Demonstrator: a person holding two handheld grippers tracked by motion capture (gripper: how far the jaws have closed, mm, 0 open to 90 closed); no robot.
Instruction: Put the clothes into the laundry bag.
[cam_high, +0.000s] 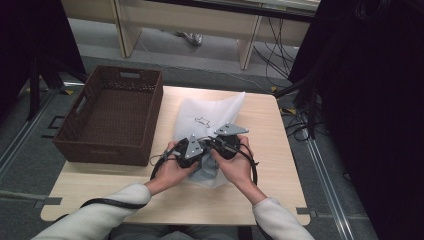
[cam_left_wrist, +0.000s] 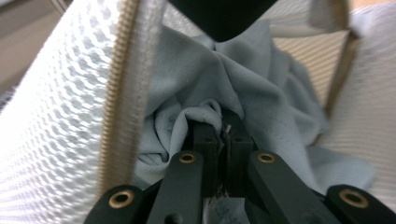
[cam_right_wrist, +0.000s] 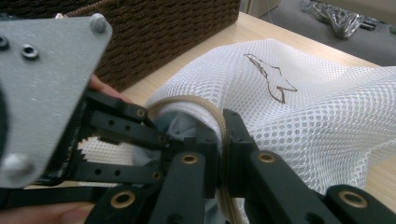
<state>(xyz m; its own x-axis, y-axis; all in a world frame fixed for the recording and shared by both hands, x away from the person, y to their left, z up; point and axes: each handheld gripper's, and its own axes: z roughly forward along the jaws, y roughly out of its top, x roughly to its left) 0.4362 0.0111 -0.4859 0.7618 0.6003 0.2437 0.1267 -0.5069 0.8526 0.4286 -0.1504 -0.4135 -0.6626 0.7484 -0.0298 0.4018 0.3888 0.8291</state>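
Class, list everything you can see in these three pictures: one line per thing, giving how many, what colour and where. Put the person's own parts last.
Table: one, light wood, centre of the high view.
Basket: one, dark brown wicker, on the table's left side.
Mesh bag: one, white with a tan zip edge, on the table right of the basket.
Cloth: one, pale grey-blue, inside the bag's opening.
Cables: several, black, on the floor beyond the table.
Left tool: one, black, jaws shut on the cloth.
Right tool: one, black, jaws shut on the bag's zip edge.
Hands: two, white sleeves, from the bottom edge.
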